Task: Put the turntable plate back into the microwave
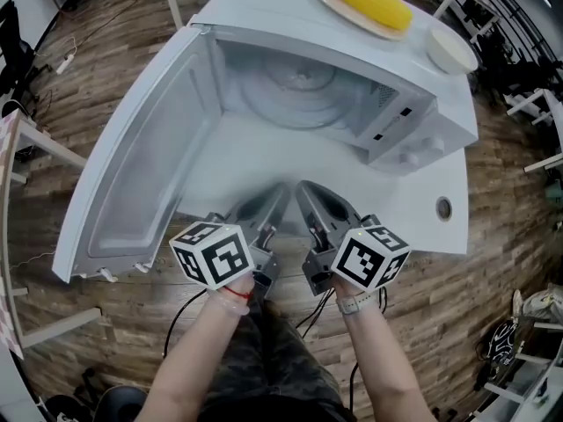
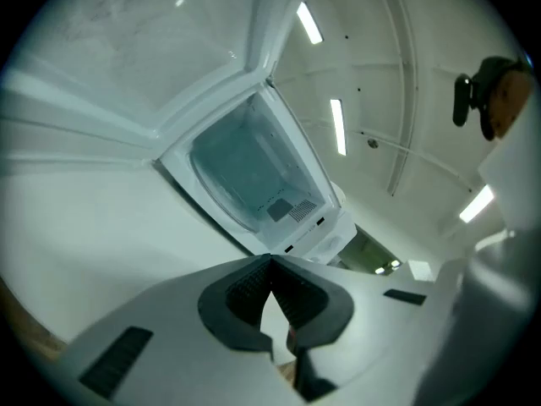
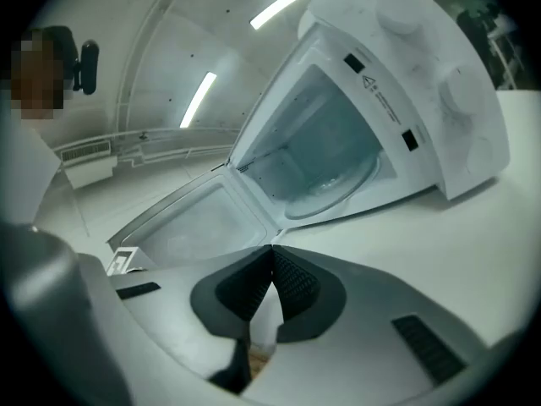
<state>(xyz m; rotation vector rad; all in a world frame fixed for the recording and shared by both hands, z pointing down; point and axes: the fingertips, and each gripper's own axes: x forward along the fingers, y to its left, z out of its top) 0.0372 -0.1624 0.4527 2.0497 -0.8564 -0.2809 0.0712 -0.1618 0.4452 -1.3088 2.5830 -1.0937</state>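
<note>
The white microwave [image 1: 400,117] stands on the white table [image 1: 255,161] with its door [image 1: 141,170] swung wide open to the left. The clear glass turntable plate [image 1: 295,90] lies flat inside the cavity, and it also shows through the opening in the right gripper view [image 3: 338,184]. My left gripper [image 1: 281,188] and right gripper [image 1: 302,186] sit side by side over the table's front edge, a short way out from the opening. Both are shut with tips touching and nothing held, as the left gripper [image 2: 270,260] and right gripper [image 3: 271,250] show in their own views.
On top of the microwave a plate with a corn cob [image 1: 365,3] sits beside a white bowl [image 1: 451,49]. A round cable hole [image 1: 443,207] is in the table at the right. Wooden floor and furniture legs surround the table.
</note>
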